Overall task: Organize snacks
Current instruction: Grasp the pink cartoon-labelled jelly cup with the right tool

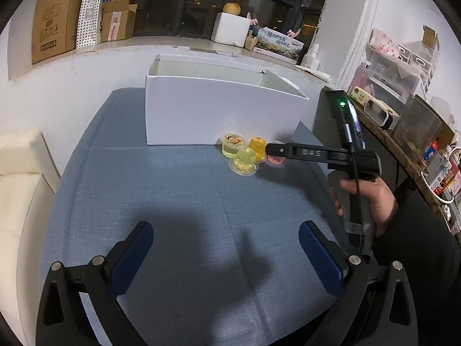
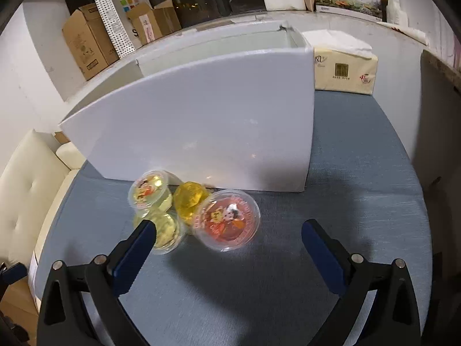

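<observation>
Several jelly cups sit in a cluster in front of a white open box (image 2: 207, 132) on the blue table. A pink-lidded cup (image 2: 226, 220) lies nearest, between my right fingers. An orange cup (image 2: 188, 199), a yellow upright cup (image 2: 149, 190) and a yellow tipped cup (image 2: 165, 230) lie to its left. My right gripper (image 2: 229, 240) is open, just short of the pink cup. In the left wrist view my left gripper (image 1: 226, 243) is open and empty, well back from the cups (image 1: 243, 155) and the box (image 1: 219, 112); the right gripper (image 1: 273, 150) reaches them from the right.
A tissue pack (image 2: 344, 69) stands right of the box. Cardboard boxes (image 1: 57, 20) line the window ledge. A cream sofa (image 1: 20, 173) borders the table's left edge. A cluttered shelf (image 1: 403, 109) stands at the right.
</observation>
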Demonstrator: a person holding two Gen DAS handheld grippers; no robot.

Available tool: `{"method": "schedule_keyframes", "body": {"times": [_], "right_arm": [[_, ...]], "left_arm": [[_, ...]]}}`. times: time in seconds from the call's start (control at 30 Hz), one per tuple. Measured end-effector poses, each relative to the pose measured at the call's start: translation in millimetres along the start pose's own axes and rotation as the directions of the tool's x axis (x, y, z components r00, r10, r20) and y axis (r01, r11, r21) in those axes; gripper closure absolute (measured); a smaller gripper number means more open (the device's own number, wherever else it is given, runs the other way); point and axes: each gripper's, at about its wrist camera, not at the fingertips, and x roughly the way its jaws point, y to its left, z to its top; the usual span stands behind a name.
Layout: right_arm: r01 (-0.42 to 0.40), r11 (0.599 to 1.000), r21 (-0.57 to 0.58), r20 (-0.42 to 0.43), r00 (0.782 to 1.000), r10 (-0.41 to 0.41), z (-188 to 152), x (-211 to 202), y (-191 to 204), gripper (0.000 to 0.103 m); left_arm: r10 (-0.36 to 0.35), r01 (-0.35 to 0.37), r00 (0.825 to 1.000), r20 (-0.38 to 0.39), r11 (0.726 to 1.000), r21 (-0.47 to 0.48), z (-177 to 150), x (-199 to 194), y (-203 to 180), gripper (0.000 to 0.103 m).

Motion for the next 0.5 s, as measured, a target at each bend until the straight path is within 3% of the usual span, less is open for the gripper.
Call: {"method": "schedule_keyframes", "body": {"times": [0.1,0.2,0.5], "right_arm": [[0.031,0.999,-0.014,-0.019,0.999,-0.031,-1,7,-1,0.068],[-0.015,1.000,-0.007,-0.020,1.000,0.015,-3,7,-4,0.068],[-0.048,0.999,-0.021,0.057,0.997,0.049,-24,-33,1,0.068]], "left_arm": [[0.001,-0.001,1.000,-0.010,1.000,0.002,1,4,-1,0.000],[0.005,-0.005,1.000,-0.012,1.000,0.003,4,9,-2,0.000],[0.026,-0.027,1.000,0.002,1.000,0.006,36,37,-5,0.000]]}}
